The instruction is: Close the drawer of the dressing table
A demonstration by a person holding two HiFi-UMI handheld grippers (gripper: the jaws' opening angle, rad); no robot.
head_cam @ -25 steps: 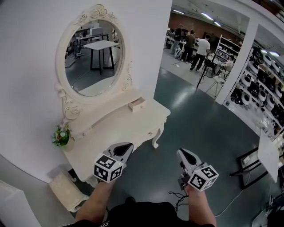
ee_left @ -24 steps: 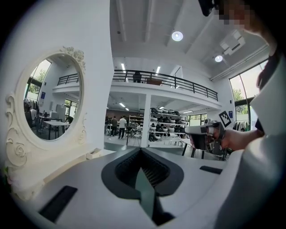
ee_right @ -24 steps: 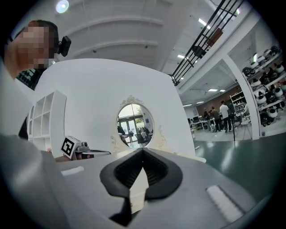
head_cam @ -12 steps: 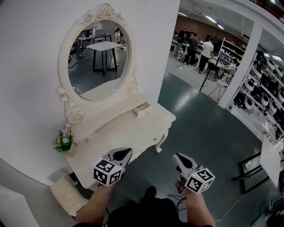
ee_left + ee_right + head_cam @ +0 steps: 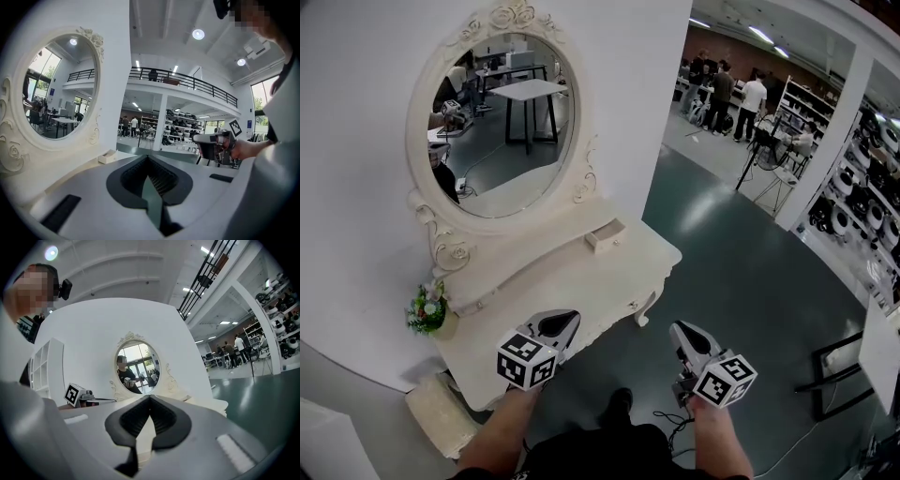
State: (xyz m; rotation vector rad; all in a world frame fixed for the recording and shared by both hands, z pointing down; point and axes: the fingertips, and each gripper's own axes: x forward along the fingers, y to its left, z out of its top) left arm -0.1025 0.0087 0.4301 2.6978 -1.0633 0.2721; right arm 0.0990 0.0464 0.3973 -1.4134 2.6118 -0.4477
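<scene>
The cream dressing table (image 5: 572, 281) stands against the white wall under its oval mirror (image 5: 492, 117). A small drawer (image 5: 606, 234) on the tabletop's right end, below the mirror frame, sticks out a little; the left gripper view also shows the drawer (image 5: 107, 157). My left gripper (image 5: 565, 320) hovers over the table's front edge, well short of the drawer, jaws shut and empty (image 5: 148, 158). My right gripper (image 5: 680, 329) hangs over the green floor to the right of the table, also shut on nothing (image 5: 150, 397).
A small flower pot (image 5: 427, 309) sits on the table's left end. A padded stool (image 5: 439, 412) is tucked under the left side. Cables (image 5: 670, 422) lie on the floor by my feet. Shelves (image 5: 867, 178), a tripod (image 5: 752, 155) and people (image 5: 724, 89) are far right.
Both grippers and my view have come closer to the dressing table. The mirror now fills more of the view and shows a person's reflection. Jaws stayed shut.
</scene>
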